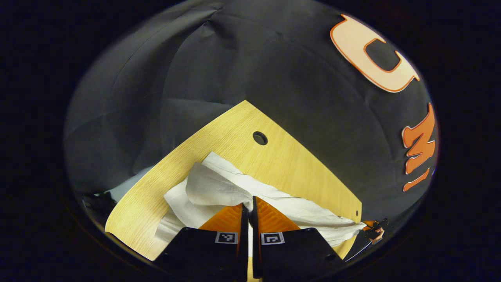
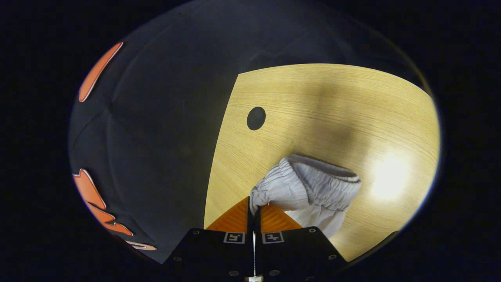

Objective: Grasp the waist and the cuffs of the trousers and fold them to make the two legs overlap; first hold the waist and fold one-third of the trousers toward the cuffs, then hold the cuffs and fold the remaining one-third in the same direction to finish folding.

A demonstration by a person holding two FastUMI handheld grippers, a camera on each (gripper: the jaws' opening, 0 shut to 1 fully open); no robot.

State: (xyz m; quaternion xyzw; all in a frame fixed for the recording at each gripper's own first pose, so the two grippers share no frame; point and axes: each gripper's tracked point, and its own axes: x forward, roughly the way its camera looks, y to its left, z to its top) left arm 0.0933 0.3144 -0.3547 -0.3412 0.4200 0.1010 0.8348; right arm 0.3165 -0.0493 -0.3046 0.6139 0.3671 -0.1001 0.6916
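Observation:
White trousers [image 1: 235, 192] lie crumpled on the wooden table [image 1: 293, 164] in the left gripper view. My left gripper [image 1: 248, 205] is shut on the cloth at a cuff, and the leg runs off to the right toward the other gripper [image 1: 373, 229] at the table's edge. In the right gripper view the gathered elastic waist [image 2: 313, 184] is lifted a little off the table [image 2: 313, 102]. My right gripper [image 2: 254, 209] is shut on the waistband's left corner, and the fabric hangs down to the right of the fingers.
A round cable hole [image 1: 260, 138] sits in the tabletop beyond the trousers, the same hole [image 2: 256, 118] lying near the table's left edge in the right gripper view. Black cloth walls surround the table. A bright glare spot [image 2: 387, 180] lies right of the waist.

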